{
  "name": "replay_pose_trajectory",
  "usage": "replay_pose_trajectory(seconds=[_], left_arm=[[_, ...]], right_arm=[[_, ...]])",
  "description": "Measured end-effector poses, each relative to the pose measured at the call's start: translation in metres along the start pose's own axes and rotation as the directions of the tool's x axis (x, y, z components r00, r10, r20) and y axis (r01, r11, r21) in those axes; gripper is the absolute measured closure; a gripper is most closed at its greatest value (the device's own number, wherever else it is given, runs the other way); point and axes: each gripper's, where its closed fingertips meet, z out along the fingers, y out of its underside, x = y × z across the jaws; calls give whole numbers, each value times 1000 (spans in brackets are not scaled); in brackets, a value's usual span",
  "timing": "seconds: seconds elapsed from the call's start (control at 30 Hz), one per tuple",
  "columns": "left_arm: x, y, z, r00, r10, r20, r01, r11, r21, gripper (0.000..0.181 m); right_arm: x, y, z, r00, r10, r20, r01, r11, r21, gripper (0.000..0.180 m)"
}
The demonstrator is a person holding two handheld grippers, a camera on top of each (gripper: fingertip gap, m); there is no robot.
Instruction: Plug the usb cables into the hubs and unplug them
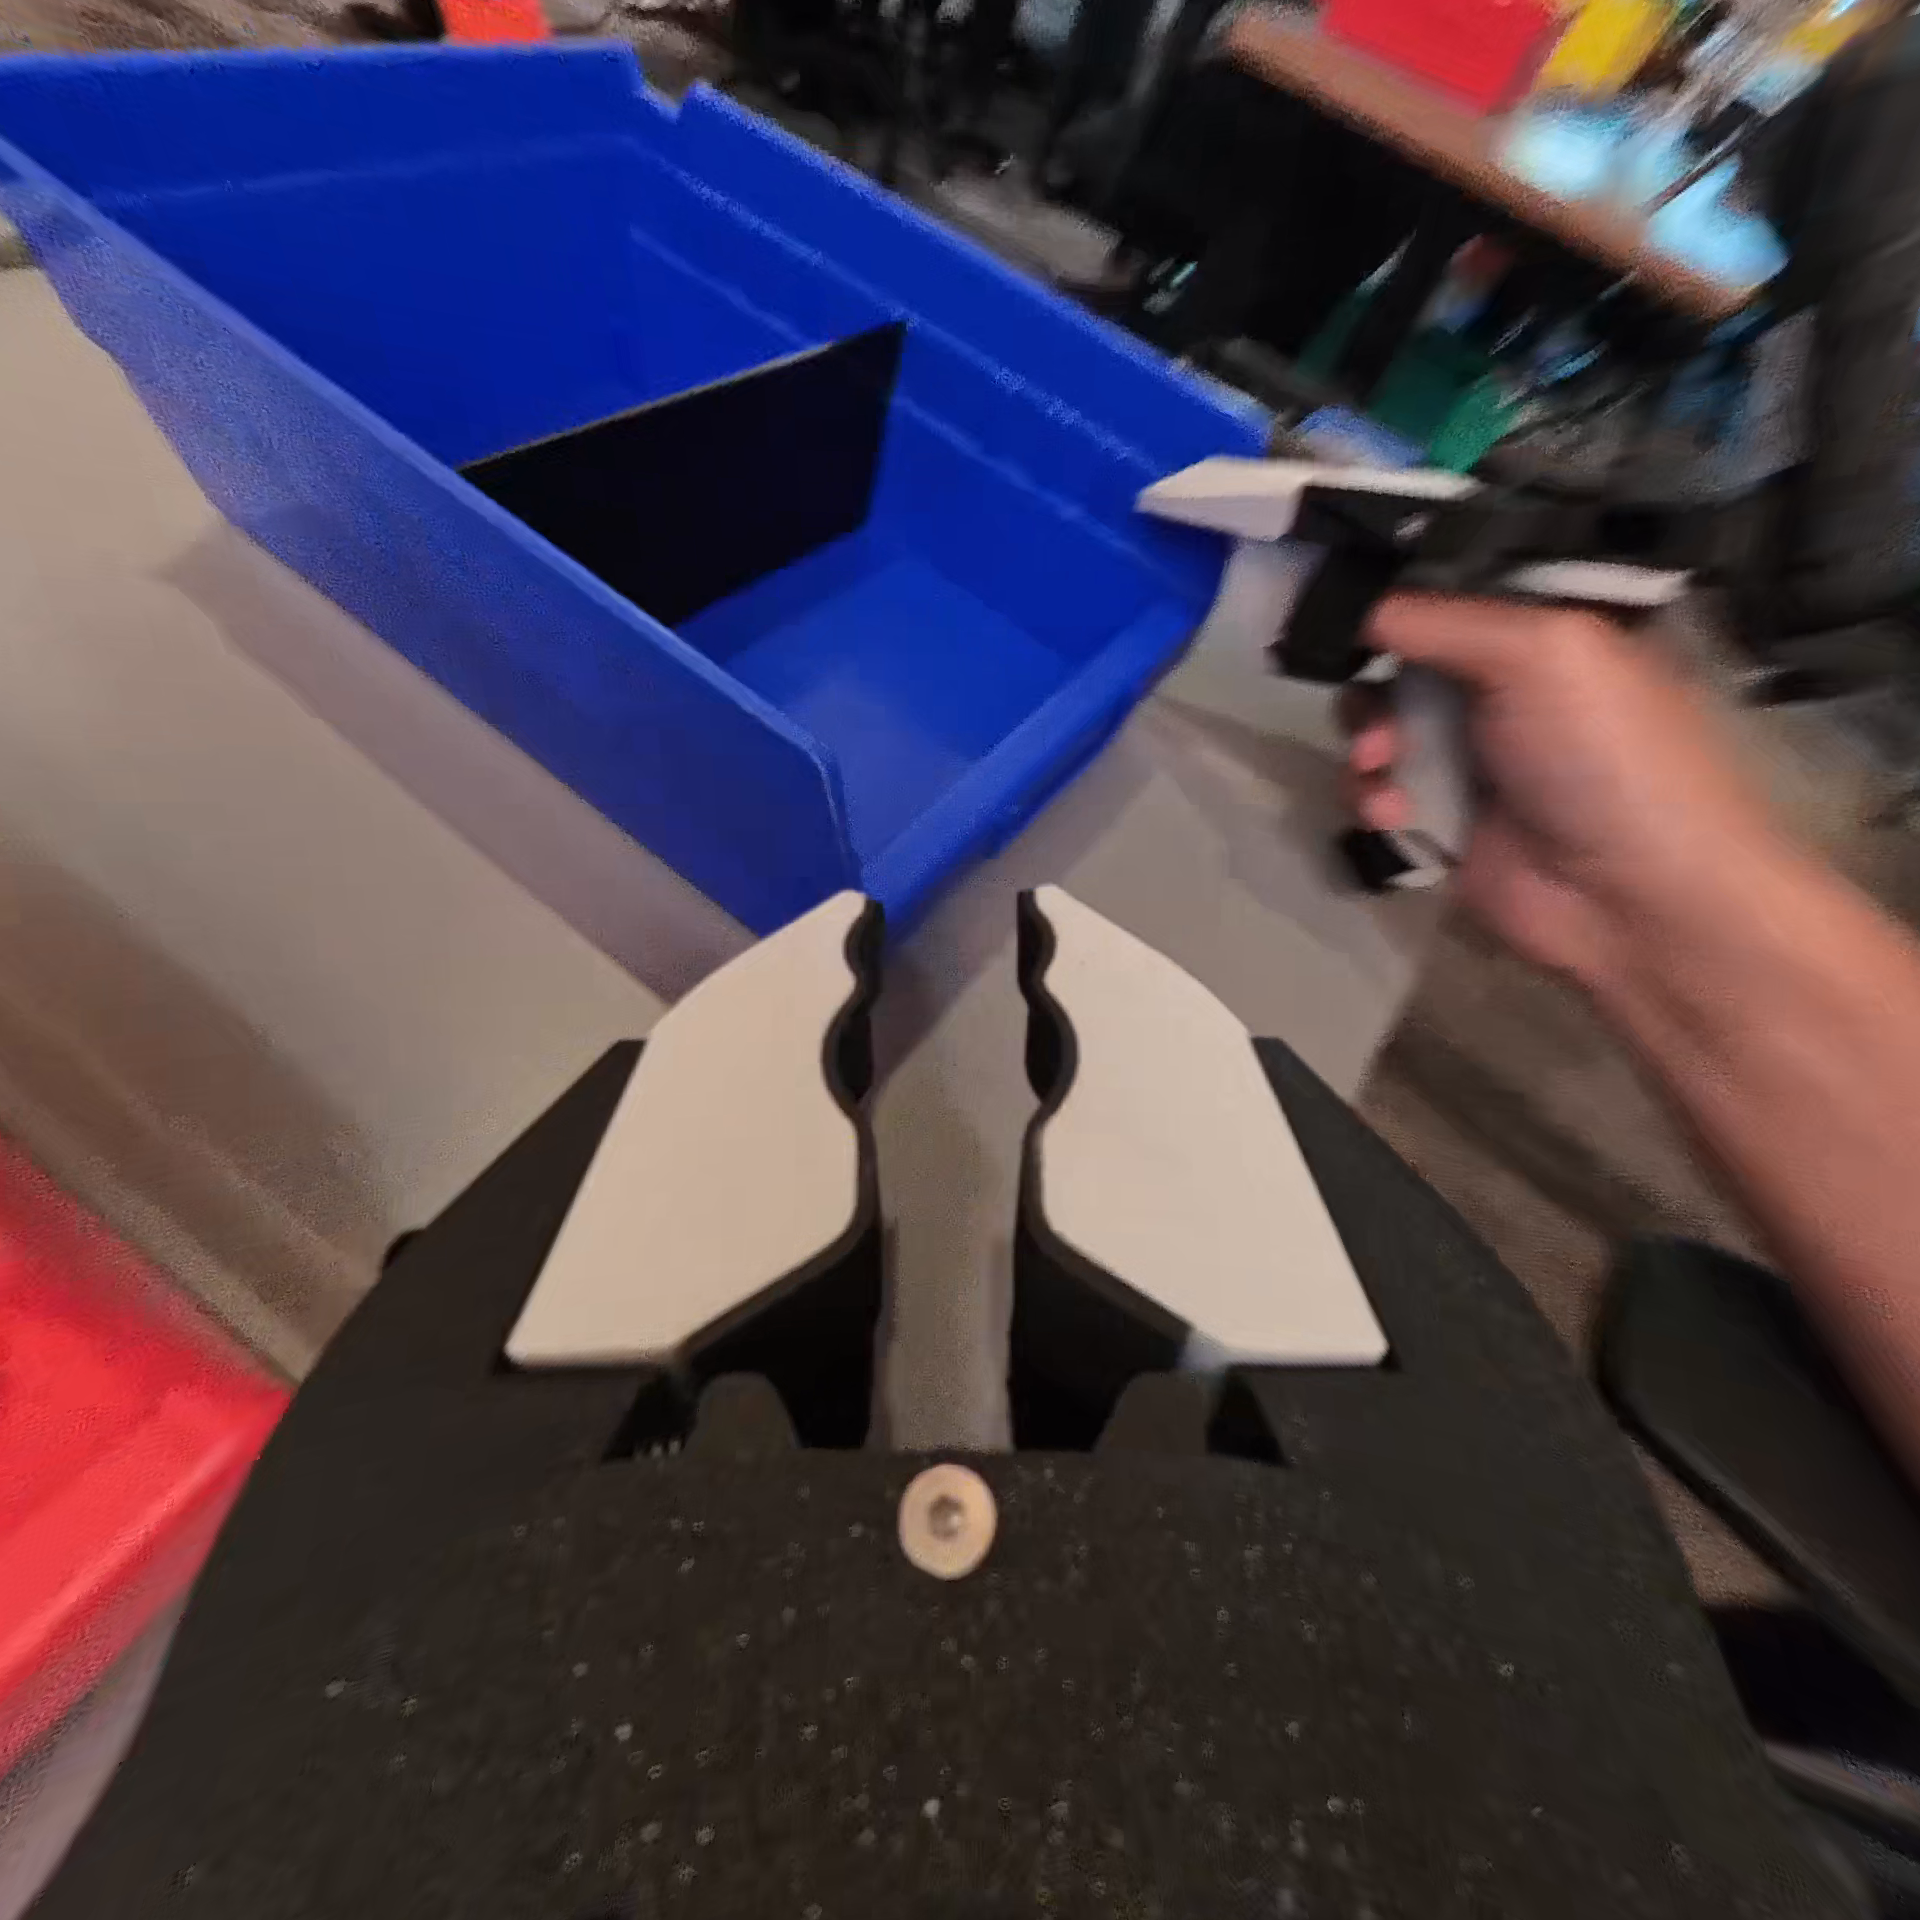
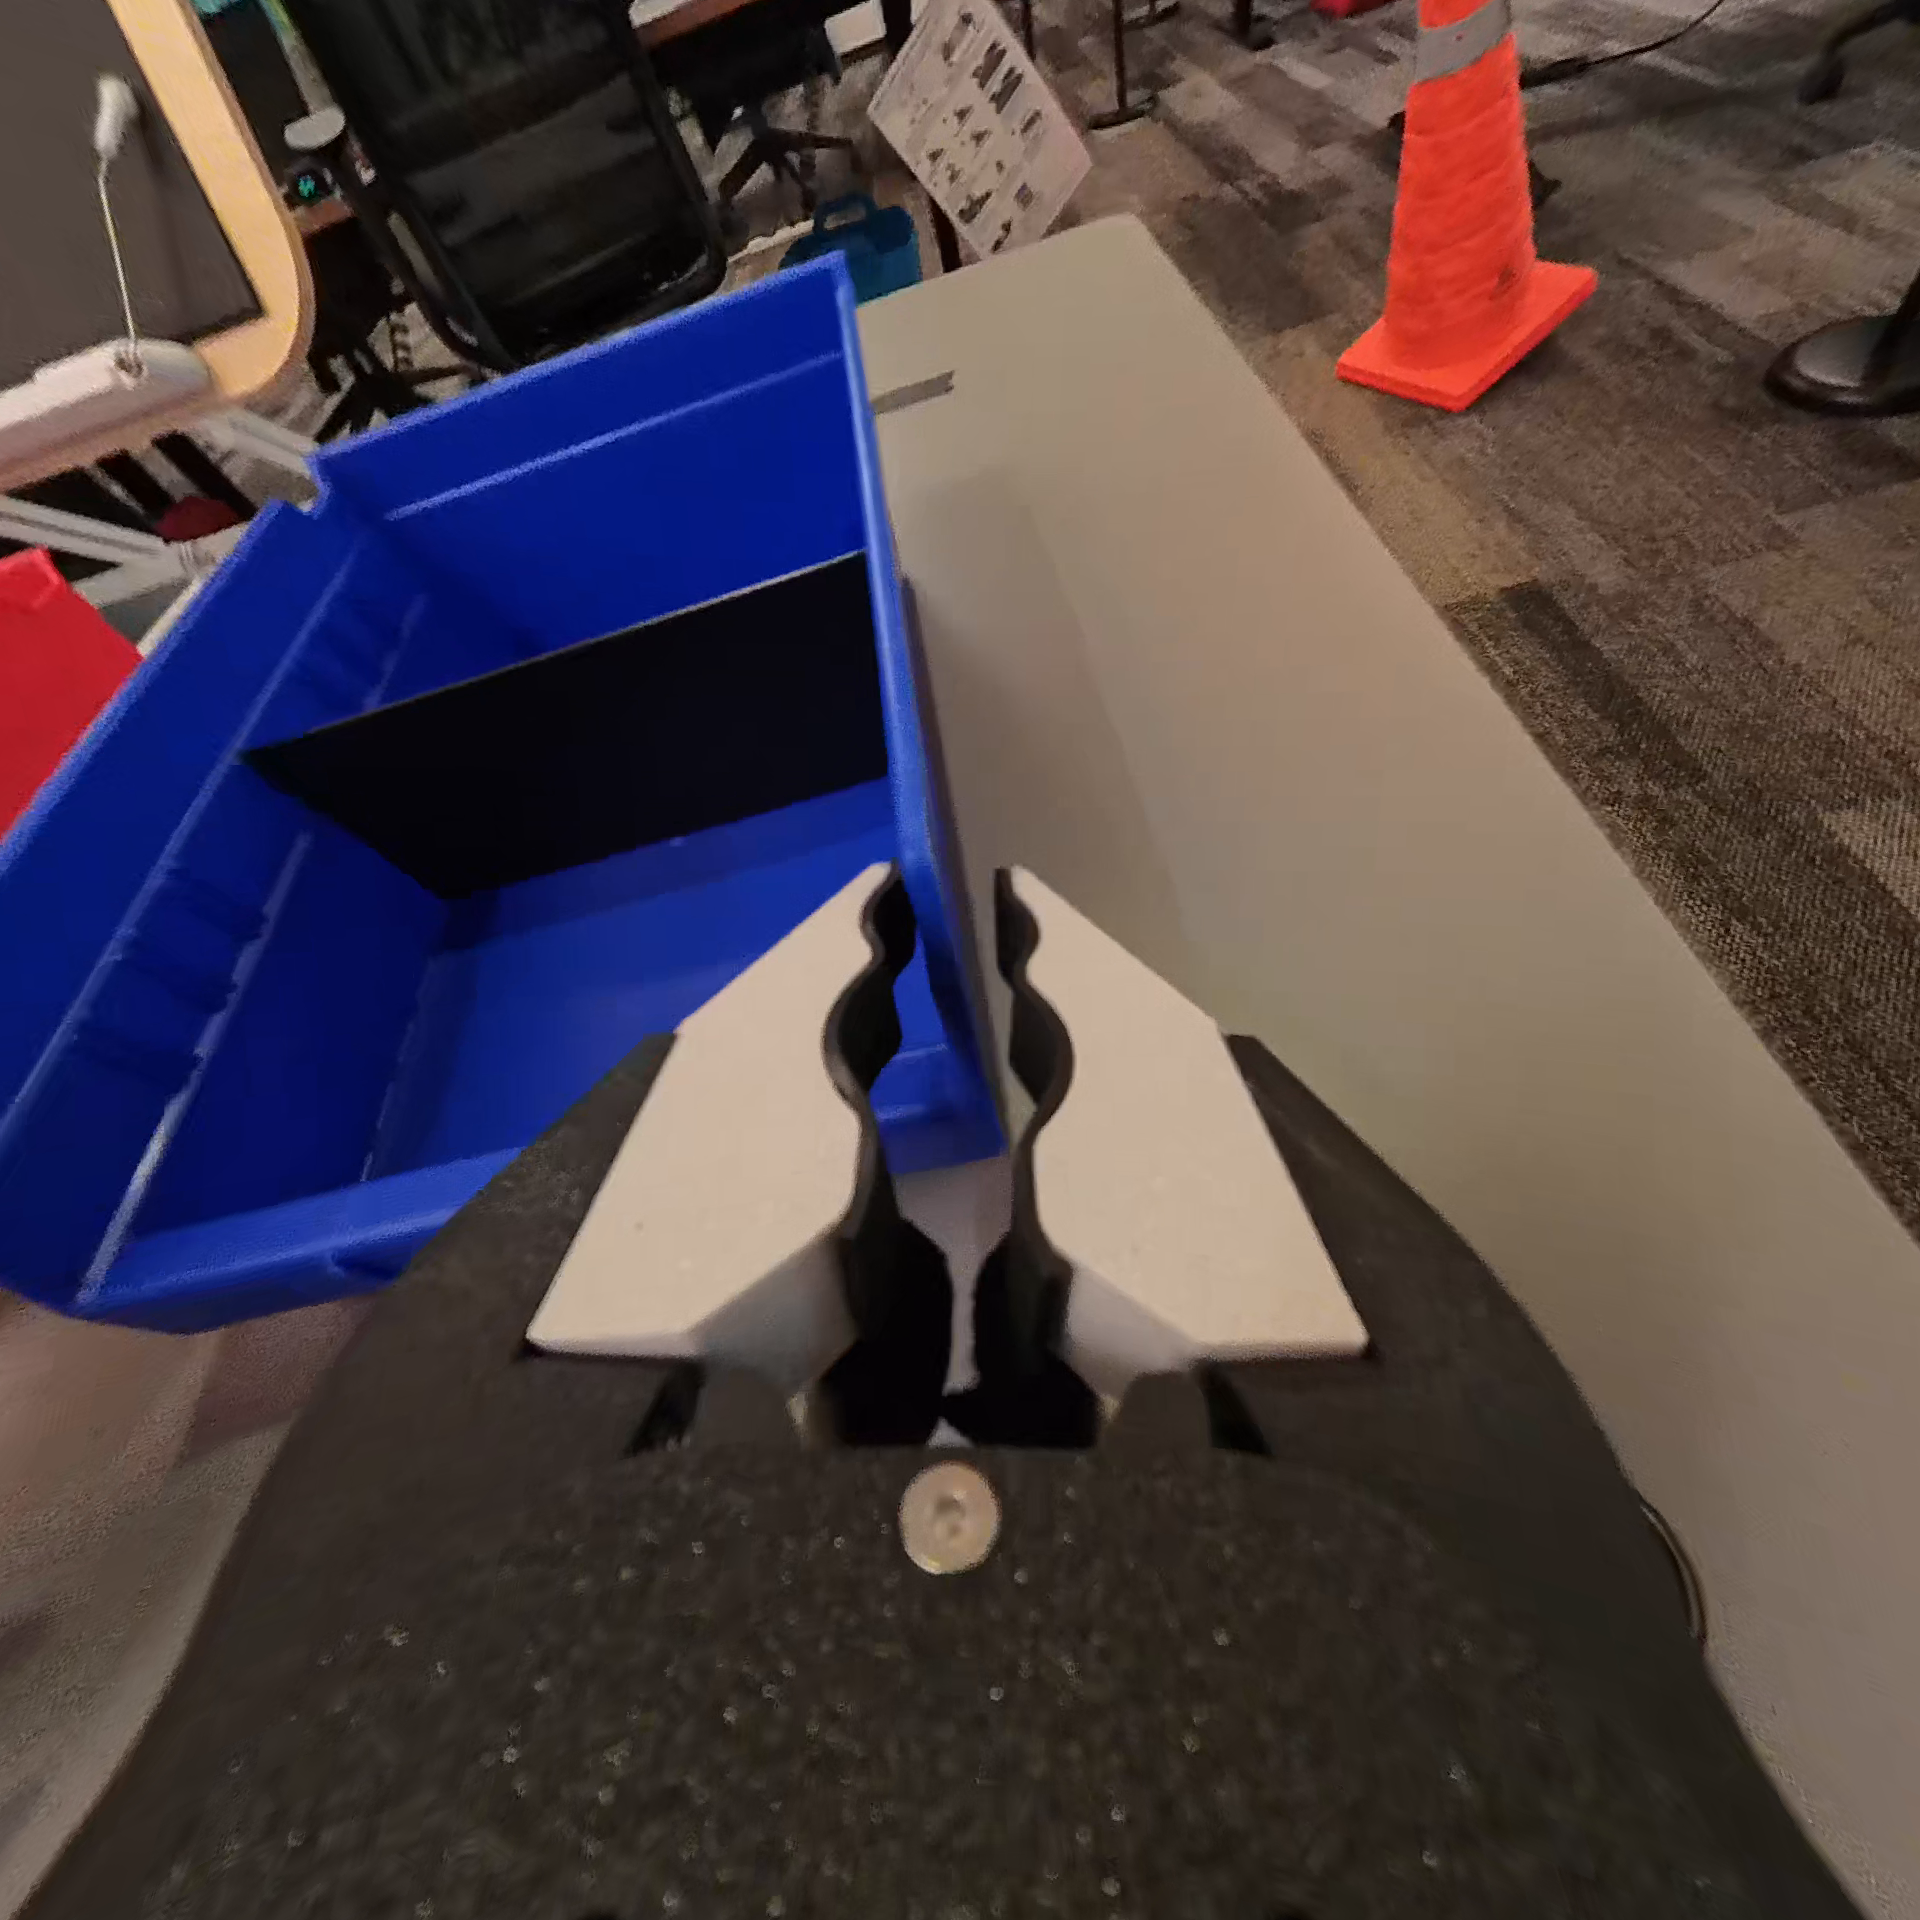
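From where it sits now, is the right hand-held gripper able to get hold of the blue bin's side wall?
Probably yes. The right hand-held gripper is open and already straddles the blue bin wall, one finger inside, one outside over the grey table. Nothing blocks it.

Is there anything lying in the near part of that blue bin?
No. In the right wrist view the blue bin shows only bare blue floor on the near side of its black divider.

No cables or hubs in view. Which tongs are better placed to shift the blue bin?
Right. The right tongs straddle a side wall of the blue bin; whether they pinch it is unclear. The left tongs hang open and empty, just short of its near corner.
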Motion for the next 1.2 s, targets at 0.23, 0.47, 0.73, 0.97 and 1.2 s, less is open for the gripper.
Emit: replay_pose_trajectory(seconds=[0.23, 0.47, 0.73, 0.97, 1.2], left_arm=[[-73, -42, -144, 973, 13, 230, -64, 974, 216, 152], [-215, -4, -253, 671, 35, 740, -236, 957, 168, 131], [-246, 54, -190, 835, -82, 545, 62, 997, 56, 153], [-263, 54, -205, 780, -62, 623, 66, 998, 17, 171], [-295, 55, -306, 675, -108, 730, 37, 993, 113, 176]], right_arm=[[-54, -65, -46, 962, -236, -137, 263, 935, 238, 152], [-293, 24, -48, 821, -435, 369, 396, 900, 180, 143], [-323, 112, 21, 905, -325, 276, 365, 925, -108, 161], [-337, 106, 22, 939, -268, 215, 297, 947, -121, 176], [-442, 108, 0, 907, -312, 283, 322, 947, 10, 175]])
